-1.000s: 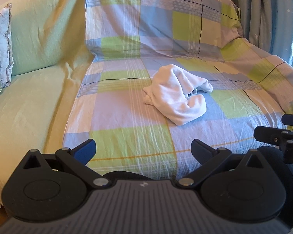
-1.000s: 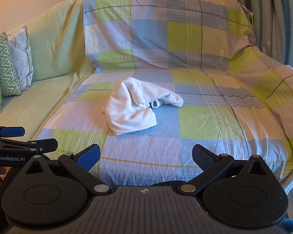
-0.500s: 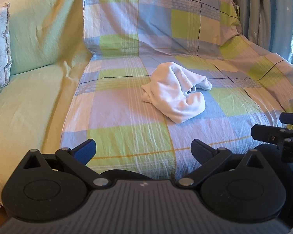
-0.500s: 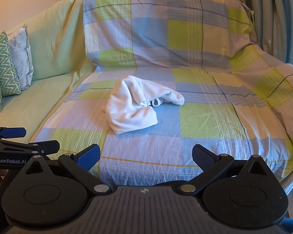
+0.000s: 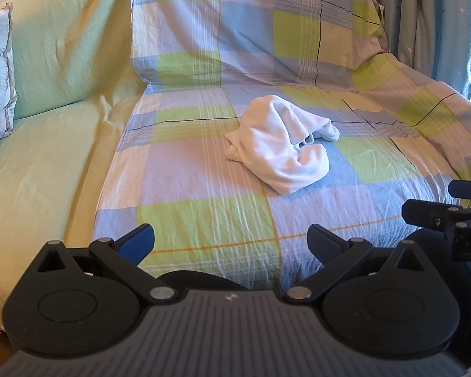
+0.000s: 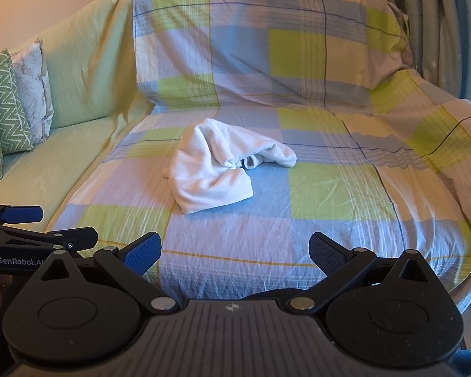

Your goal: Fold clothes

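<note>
The crumpled white knit garment (image 5: 282,149) lies bunched in the middle of the sofa seat on the checked green, blue and lilac cotton cover (image 5: 204,220), well apart from the left tool (image 5: 230,240) and the right tool (image 6: 235,249), both spread wide and empty. A pinch into this heap would likely catch several layers, or the loose cover beneath, and drag everything askew. Its hems, sleeves and collar are tucked out of sight, so even what kind of garment it is cannot be told.
</note>
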Tool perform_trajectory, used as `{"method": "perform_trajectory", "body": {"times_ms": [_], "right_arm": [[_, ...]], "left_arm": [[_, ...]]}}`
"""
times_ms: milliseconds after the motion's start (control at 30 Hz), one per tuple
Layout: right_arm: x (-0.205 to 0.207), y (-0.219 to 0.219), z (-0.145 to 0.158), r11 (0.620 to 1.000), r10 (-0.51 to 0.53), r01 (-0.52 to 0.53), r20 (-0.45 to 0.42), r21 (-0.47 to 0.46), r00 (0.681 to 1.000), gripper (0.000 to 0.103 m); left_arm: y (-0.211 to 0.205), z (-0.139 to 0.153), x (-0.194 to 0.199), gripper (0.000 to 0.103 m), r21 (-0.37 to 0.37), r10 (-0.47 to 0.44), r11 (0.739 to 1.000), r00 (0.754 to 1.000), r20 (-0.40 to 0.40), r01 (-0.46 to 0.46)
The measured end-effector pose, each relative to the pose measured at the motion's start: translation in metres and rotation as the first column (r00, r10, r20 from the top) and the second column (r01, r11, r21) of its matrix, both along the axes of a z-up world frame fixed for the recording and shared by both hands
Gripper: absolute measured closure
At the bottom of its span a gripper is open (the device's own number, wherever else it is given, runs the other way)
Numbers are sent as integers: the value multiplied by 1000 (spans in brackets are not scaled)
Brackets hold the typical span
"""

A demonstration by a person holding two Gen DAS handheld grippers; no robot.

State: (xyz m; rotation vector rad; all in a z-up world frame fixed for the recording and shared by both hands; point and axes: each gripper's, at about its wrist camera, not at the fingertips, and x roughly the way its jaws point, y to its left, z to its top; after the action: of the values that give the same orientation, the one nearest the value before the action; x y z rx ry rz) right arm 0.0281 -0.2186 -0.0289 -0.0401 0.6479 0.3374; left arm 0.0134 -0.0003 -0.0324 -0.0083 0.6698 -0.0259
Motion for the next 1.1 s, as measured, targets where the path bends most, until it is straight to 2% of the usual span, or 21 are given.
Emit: {"method": "perform_trajectory", "body": {"times_ms": [400,733,867,1100], "right_arm": [[3,1,-3,1000,0,0,-6,-11,1000,0],[23,5,3,999,14,-13,37,-41,999,0],[40,5,2,997,31,-28,44,-69,999,0],[83,-5,-1,991,48,-41,56,-124,997,0]], "left_arm": [[0,-3,5,1,3,-13,1000,1000,-3,13],[0,4,34,1,80,-117,990,992,51,112],[-6,2,54,1,148,-177,975,982,61,167],[-34,-8,97,1,258,-325,916,945,36,306]]}}
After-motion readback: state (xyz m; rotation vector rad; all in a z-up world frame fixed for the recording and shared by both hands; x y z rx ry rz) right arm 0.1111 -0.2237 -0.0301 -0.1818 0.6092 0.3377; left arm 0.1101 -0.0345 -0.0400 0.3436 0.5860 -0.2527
